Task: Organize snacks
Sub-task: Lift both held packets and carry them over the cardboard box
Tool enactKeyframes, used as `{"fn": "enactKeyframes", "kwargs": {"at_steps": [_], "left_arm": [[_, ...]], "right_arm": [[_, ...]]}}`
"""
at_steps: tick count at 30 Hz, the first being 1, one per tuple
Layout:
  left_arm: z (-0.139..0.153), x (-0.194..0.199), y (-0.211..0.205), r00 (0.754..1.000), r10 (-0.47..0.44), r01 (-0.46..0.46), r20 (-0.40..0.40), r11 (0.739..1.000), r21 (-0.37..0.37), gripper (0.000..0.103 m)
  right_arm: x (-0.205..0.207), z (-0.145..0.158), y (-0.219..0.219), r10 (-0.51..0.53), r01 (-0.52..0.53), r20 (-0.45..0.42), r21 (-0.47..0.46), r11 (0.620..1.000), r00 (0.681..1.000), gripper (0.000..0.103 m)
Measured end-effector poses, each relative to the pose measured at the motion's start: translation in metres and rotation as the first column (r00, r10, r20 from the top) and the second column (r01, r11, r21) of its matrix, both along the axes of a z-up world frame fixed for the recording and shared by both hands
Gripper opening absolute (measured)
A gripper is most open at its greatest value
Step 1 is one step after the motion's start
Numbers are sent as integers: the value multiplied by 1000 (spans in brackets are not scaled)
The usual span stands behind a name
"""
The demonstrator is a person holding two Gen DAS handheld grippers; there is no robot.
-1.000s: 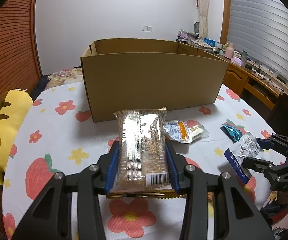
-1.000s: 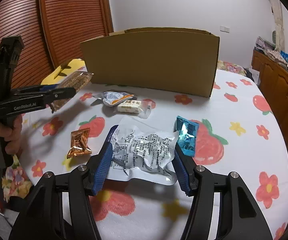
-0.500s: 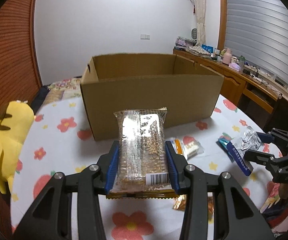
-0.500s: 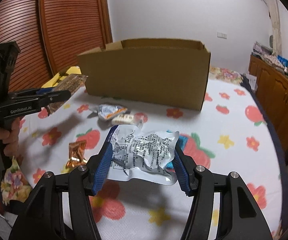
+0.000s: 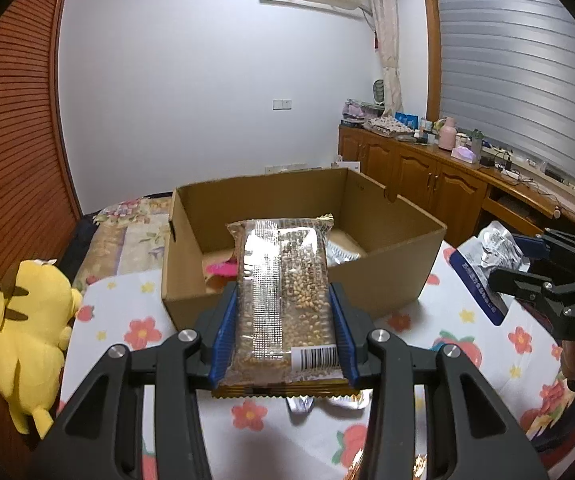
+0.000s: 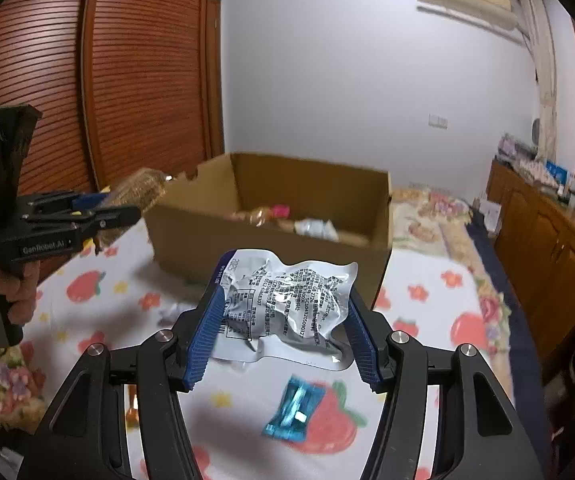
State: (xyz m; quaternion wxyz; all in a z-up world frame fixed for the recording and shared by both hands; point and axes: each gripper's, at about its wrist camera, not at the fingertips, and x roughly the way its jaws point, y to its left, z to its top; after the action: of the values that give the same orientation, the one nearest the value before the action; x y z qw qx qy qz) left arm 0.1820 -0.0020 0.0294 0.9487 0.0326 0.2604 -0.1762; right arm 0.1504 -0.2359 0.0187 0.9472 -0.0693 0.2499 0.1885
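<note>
Nearest, the left tool [image 5: 283,336] pinches a grain bar [image 5: 283,300] and the right tool [image 6: 283,332] a silver pouch [image 6: 287,304] above the table [image 6: 419,412], short of the cardboard box [image 5: 367,280]; either slick wrapper could slip out early.

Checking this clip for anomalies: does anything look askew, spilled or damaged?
Nothing stands out. The grain bar and silver pouch are each held cleanly in tongs; the cardboard box stands upright and intact. A blue candy lies loose on the tablecloth, unsorted.
</note>
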Motion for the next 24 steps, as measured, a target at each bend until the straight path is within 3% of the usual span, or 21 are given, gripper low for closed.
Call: {"fn": "enactKeyframes", "kwargs": {"at_steps": [10, 24], "left_arm": [[5, 29, -3, 1000, 11, -11, -29, 1000, -4, 42], [1, 64, -12, 998, 19, -19, -58, 1000, 1, 42]], "right_arm": [[30, 22, 11, 8, -8, 36, -5, 1000, 999, 60], [86, 15, 19, -40, 39, -7, -39, 998, 999, 60]]}}
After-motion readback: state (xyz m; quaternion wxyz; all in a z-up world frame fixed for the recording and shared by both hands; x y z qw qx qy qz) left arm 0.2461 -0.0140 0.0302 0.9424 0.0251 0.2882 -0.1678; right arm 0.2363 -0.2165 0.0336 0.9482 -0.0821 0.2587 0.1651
